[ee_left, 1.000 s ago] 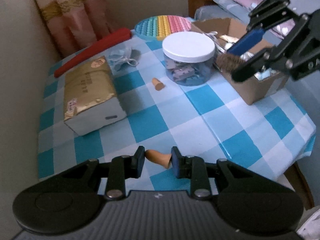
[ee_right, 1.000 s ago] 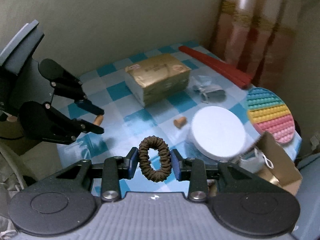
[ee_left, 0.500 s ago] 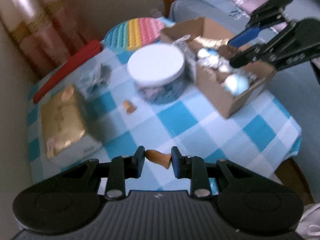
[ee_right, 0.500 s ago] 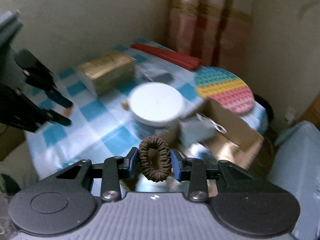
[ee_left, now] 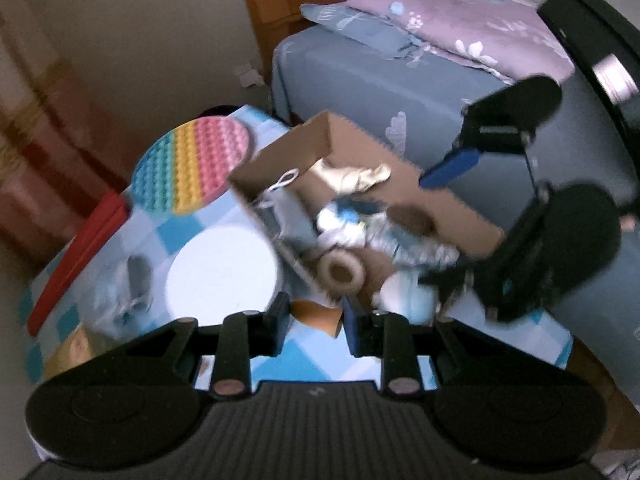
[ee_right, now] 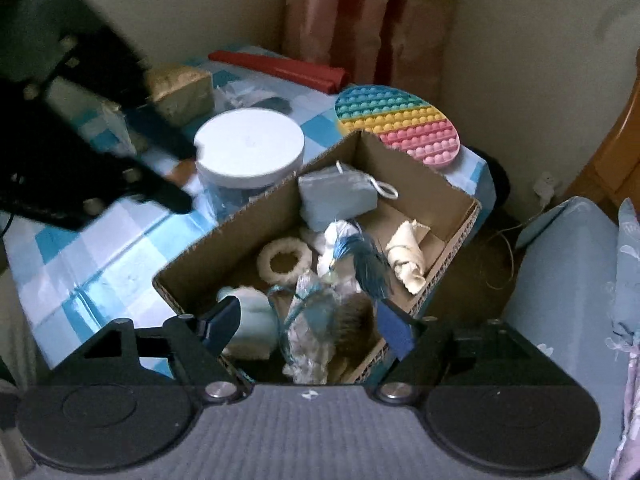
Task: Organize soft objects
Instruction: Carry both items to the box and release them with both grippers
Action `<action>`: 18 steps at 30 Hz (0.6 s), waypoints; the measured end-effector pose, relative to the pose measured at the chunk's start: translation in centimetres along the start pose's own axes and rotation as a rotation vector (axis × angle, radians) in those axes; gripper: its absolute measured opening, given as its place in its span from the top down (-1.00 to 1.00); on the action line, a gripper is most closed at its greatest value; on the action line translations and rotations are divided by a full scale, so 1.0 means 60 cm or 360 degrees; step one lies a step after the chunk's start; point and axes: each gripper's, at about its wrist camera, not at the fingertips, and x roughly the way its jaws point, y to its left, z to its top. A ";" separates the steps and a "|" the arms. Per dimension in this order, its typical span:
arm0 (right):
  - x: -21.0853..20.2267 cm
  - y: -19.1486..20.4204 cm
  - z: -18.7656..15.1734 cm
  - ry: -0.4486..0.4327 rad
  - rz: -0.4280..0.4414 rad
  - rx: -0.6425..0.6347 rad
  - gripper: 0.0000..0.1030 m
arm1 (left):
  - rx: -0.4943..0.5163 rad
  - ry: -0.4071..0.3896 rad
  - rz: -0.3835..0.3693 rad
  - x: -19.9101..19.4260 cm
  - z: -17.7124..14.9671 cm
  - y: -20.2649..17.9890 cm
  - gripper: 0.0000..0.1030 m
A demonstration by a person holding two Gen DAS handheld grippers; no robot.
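Observation:
A cardboard box [ee_right: 256, 212] [ee_left: 460, 212] of soft items stands at the table's corner. My right gripper [ee_right: 308, 326] is open over the box's near end; the brown hair scrunchie [ee_right: 354, 316] lies blurred in the box between its jaws, and shows in the left wrist view [ee_left: 412, 218]. My left gripper [ee_left: 314, 320] is shut on an orange foam earplug [ee_left: 318, 314], held above the table beside the box and the white-lidded jar [ee_left: 222, 274]. The box also holds a cream scrunchie [ee_right: 284, 260], a grey pouch [ee_right: 336, 198] and a blue tassel [ee_right: 370, 266].
On the blue checked tablecloth [ee_right: 100, 248] are a rainbow pop mat [ee_right: 396, 124], a red roll [ee_right: 280, 68], a gold tissue pack [ee_right: 180, 90] and a crumpled grey mask [ee_left: 124, 292]. A bed [ee_left: 400, 64] with pillows lies beyond the box.
My right gripper has moved over the box and opened, dropping the brown scrunchie into it. My left gripper has swung toward the box, still holding the earplug.

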 end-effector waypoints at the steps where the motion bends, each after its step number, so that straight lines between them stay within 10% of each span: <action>1: 0.002 0.002 -0.002 0.0011 -0.0001 -0.0006 -0.54 | 0.0012 0.0003 -0.0015 0.007 0.008 -0.004 0.48; 11: 0.010 -0.001 -0.009 0.0021 0.0023 0.0013 -0.54 | 0.0095 0.0049 -0.0081 0.066 0.056 -0.029 0.36; 15: 0.009 0.002 -0.007 0.0023 0.0023 0.0006 -0.54 | 0.0053 0.0038 -0.0110 0.068 0.056 -0.025 -0.39; 18: 0.010 0.003 -0.006 0.0028 0.0014 0.0008 -0.56 | 0.0054 0.0004 -0.0082 0.058 0.054 -0.025 -0.48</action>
